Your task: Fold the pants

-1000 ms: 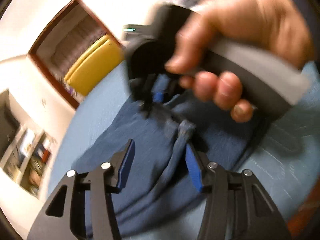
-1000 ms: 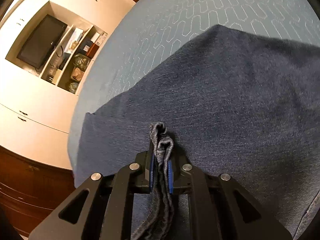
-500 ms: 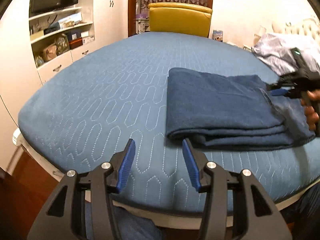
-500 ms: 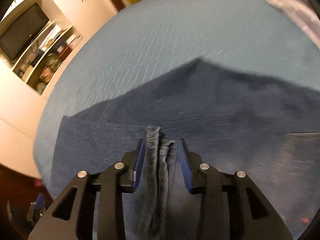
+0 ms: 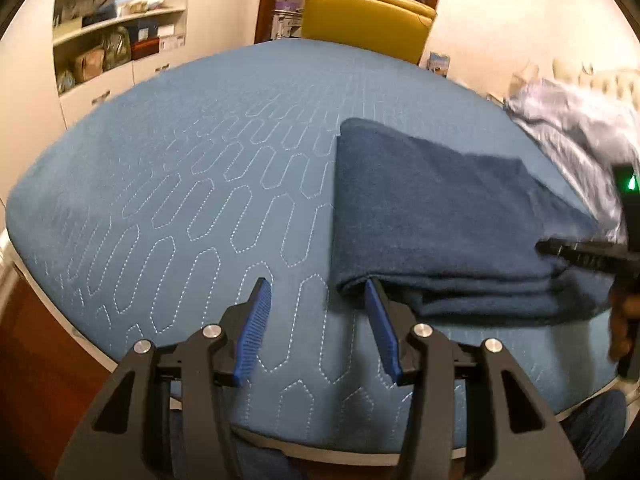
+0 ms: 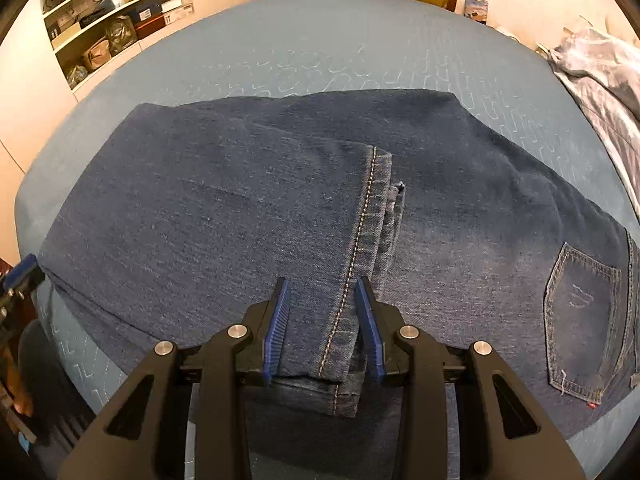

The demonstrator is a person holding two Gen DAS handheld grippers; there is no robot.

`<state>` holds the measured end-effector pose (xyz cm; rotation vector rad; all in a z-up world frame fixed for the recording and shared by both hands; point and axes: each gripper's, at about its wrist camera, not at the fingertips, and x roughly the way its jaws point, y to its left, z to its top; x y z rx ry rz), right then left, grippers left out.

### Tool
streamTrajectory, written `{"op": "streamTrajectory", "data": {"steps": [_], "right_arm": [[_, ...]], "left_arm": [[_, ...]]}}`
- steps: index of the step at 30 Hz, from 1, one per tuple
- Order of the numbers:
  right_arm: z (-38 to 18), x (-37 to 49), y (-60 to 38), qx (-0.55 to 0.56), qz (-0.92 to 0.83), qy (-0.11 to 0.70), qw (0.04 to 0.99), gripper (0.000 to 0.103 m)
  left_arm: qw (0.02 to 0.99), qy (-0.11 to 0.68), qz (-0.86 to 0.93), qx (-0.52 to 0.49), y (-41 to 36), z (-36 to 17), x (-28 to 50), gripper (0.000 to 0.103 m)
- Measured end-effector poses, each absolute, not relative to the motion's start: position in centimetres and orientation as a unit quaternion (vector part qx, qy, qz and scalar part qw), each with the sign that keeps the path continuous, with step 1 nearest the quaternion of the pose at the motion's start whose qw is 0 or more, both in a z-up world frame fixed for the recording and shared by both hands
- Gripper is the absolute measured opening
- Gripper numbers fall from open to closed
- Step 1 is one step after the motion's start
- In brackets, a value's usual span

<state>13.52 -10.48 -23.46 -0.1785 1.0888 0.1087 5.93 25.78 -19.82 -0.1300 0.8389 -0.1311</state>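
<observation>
Dark blue jeans (image 6: pixel 248 208) lie folded flat on the blue quilted bed (image 6: pixel 320 40), leg hems laid over the seat part, a back pocket (image 6: pixel 580 316) at the right. My right gripper (image 6: pixel 320 292) is open, its fingers either side of the stitched leg hem (image 6: pixel 360 240), just above it. In the left wrist view the folded jeans (image 5: pixel 432 216) sit right of centre. My left gripper (image 5: pixel 316 292) is open and empty over the bed near the fold's front left corner. The right gripper (image 5: pixel 588 256) shows at the far right edge.
A crumpled pale garment (image 5: pixel 572 132) lies at the bed's far right. A yellow chair (image 5: pixel 364 20) stands behind the bed, and shelves with boxes (image 5: pixel 116 44) line the left wall. The bed's near edge (image 5: pixel 320 448) is below my left gripper.
My right gripper has opened and let go of the leg hem, which now lies flat on the jeans. My left gripper has pulled back from the jeans to the bed's near left.
</observation>
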Motion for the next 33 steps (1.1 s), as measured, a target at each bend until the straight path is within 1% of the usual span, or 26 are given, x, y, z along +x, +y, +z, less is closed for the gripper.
{"op": "streamTrajectory", "data": {"steps": [3, 10, 13, 16, 20, 25, 33], "right_arm": [[-23.7, 13.2, -11.1, -0.085, 0.051, 0.519, 0.849, 0.036], [-24.0, 12.9, -10.7, -0.084, 0.052, 0.514, 0.852, 0.036], [-24.0, 12.9, -11.0, -0.077, 0.055, 0.516, 0.851, 0.036], [-23.9, 13.0, -11.5, -0.073, 0.057, 0.516, 0.851, 0.036], [-24.0, 13.1, -11.9, -0.074, 0.057, 0.514, 0.853, 0.036], [-23.8, 13.0, -12.3, -0.072, 0.061, 0.515, 0.852, 0.036], [-24.0, 12.7, -13.0, -0.066, 0.064, 0.512, 0.854, 0.036]], "left_arm": [[0.906, 0.417, -0.057, -0.048, 25.3, -20.5, 6.3, 0.051], [0.904, 0.409, -0.056, -0.111, 25.8, -19.6, 6.4, 0.051], [0.900, 0.416, -0.061, -0.115, 25.3, -19.4, 6.0, 0.050], [0.893, 0.427, -0.079, -0.123, 24.0, -20.1, 5.0, 0.052], [0.897, 0.415, -0.077, -0.129, 22.8, -20.3, 4.6, 0.054], [0.904, 0.409, -0.062, -0.109, 21.5, -20.6, 5.2, 0.054], [0.918, 0.392, -0.048, -0.039, 20.1, -21.4, 3.7, 0.059]]}}
